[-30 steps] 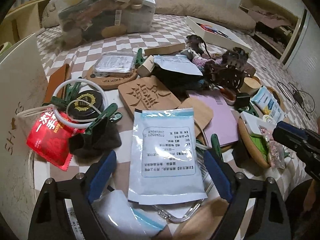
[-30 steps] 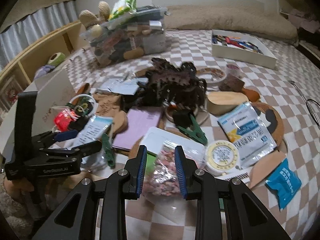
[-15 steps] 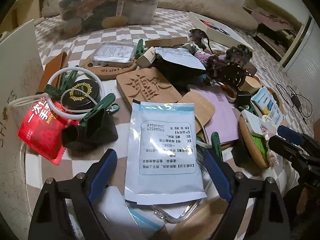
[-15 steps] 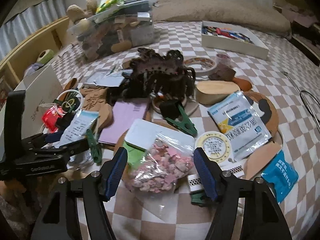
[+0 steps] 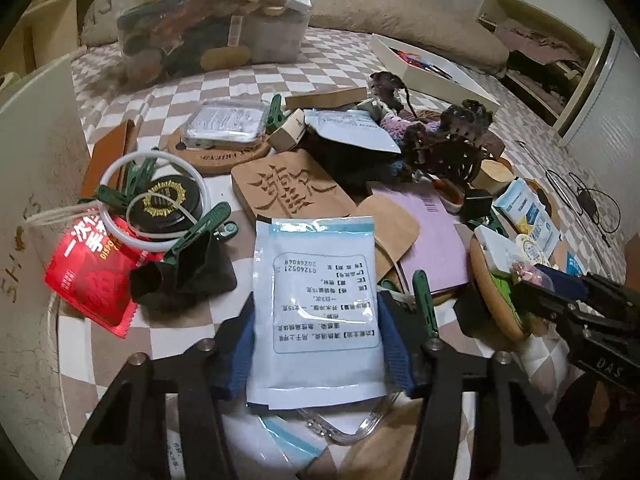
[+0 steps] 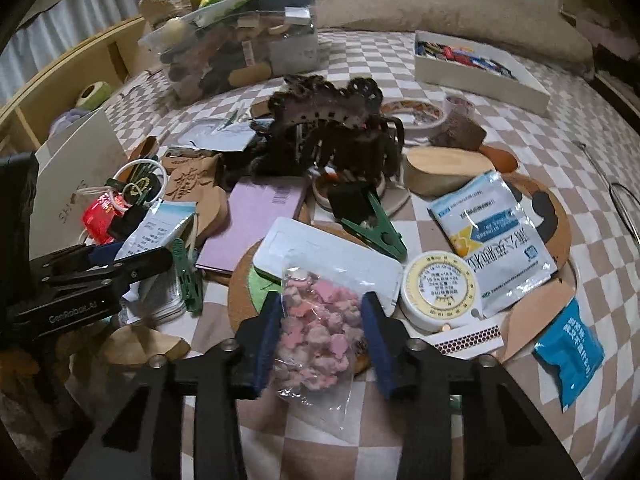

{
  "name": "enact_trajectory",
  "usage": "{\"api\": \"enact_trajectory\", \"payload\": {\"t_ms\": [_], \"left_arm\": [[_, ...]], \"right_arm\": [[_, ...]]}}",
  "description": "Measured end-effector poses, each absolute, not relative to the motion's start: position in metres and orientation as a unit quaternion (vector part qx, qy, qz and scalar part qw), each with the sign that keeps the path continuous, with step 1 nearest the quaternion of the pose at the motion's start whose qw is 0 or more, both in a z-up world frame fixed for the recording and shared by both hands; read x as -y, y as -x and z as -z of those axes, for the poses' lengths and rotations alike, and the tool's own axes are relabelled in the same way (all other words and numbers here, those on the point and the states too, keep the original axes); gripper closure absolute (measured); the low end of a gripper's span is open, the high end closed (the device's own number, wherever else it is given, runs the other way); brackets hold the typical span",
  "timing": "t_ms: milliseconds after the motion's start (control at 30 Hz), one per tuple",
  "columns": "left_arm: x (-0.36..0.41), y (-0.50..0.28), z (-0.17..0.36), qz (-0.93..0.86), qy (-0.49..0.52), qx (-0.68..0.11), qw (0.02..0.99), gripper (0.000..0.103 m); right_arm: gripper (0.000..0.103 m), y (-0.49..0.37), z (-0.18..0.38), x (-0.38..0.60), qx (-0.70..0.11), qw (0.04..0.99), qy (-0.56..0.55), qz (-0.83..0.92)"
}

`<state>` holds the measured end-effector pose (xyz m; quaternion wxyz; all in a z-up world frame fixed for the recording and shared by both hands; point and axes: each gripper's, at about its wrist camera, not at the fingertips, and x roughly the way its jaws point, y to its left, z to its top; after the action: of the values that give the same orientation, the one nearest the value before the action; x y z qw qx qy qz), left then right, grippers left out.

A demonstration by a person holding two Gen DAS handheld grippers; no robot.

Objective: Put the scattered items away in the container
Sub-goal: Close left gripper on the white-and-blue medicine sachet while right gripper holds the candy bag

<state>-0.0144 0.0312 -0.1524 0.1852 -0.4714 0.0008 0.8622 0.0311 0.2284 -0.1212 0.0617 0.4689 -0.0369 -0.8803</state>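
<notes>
On the checkered bed, the left gripper (image 5: 316, 340) is closing its jaws around a pale blue sachet (image 5: 316, 300), and the right gripper (image 6: 320, 344) closes on a bag of pink pieces (image 6: 316, 328). Both should pinch firmly before lifting toward the far clear container (image 6: 240, 40).

Printed sachet (image 5: 316, 312) lies between left gripper (image 5: 316, 344) jaws, on clutter over bed (image 6: 360, 56). Carved wooden plaque (image 5: 288, 192) just behind sachet. Round tin (image 5: 168, 200) inside ring (image 5: 116, 168), left of plaque. Bag of small pieces (image 6: 316, 320) between right gripper (image 6: 320, 332) jaws, on flat case (image 6: 320, 256). Round dial case (image 6: 438, 290) right of bag. Heaped clear container (image 6: 240, 40) far behind. Shallow tray (image 6: 480, 76) back right.
</notes>
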Motion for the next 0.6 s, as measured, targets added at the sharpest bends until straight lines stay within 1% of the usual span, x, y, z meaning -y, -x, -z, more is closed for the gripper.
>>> {"api": "enact_trajectory", "payload": {"t_ms": [133, 200, 333, 600], "left_arm": [[-0.033, 0.011, 0.150, -0.866, 0.464, -0.015, 0.184, 0.054], [-0.032, 0.009, 0.150, -0.868, 0.462, -0.019, 0.183, 0.054], [-0.030, 0.008, 0.148, -0.870, 0.459, -0.016, 0.180, 0.058], [-0.029, -0.003, 0.137, -0.877, 0.442, -0.004, 0.187, 0.058]], "right_arm": [[0.070, -0.033, 0.117, -0.225, 0.040, 0.081, -0.458, 0.885], [0.076, -0.035, 0.113, -0.224, 0.041, 0.089, -0.448, 0.889], [0.076, -0.036, 0.111, -0.222, 0.045, 0.096, -0.440, 0.892], [0.077, -0.039, 0.104, -0.221, 0.052, 0.109, -0.423, 0.898]]}}
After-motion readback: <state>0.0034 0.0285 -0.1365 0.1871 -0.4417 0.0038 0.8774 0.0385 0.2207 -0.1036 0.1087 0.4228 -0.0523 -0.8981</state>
